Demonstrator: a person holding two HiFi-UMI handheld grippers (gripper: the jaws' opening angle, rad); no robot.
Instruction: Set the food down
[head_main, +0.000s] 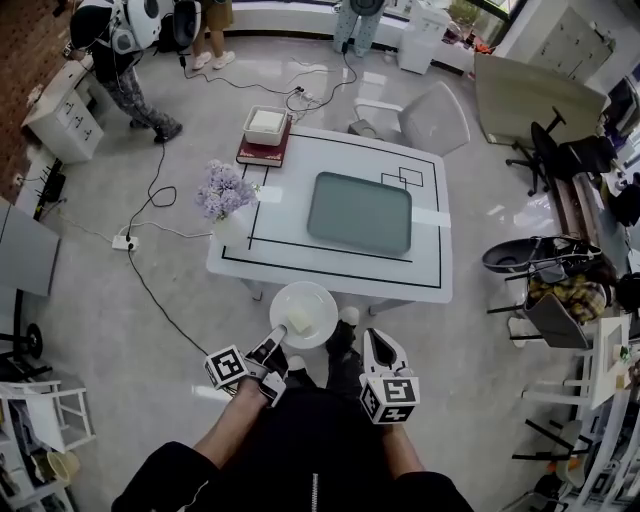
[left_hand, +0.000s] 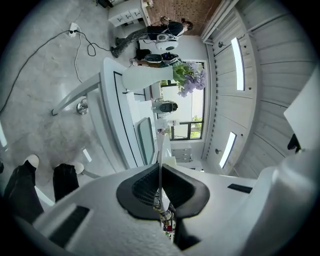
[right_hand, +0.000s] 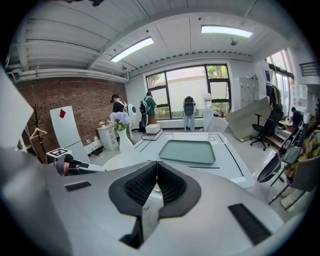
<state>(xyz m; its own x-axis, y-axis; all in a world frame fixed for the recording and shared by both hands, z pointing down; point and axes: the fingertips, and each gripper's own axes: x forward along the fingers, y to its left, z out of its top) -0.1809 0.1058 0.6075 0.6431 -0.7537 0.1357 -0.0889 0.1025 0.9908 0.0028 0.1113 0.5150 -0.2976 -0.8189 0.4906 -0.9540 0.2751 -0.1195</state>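
1. Nearest, at 11 o'clock, the left gripper (head_main: 272, 348) has its jaws pinched tight on the rim of a white plate (head_main: 322, 300).
2. Just beside it, at 1 o'clock, the right gripper (head_main: 381, 343) has its jaws pressed together with nothing between them.
3. The food (head_main: 300, 321), a small pale block, sits on the held plate at 12 o'clock, at the near edge of the white table (head_main: 430, 250).
4. Farther on, a green tray (head_main: 360, 212) lies flat on the table at 12 o'clock.
5. A vase of purple flowers (head_main: 225, 195) stands at 11 o'clock, by the table's left edge.
6. At the far left corner, a white box (head_main: 265, 123) rests on stacked books (head_main: 262, 153).
7. Beyond the table, a pale chair (head_main: 432, 118) stands at 1 o'clock.
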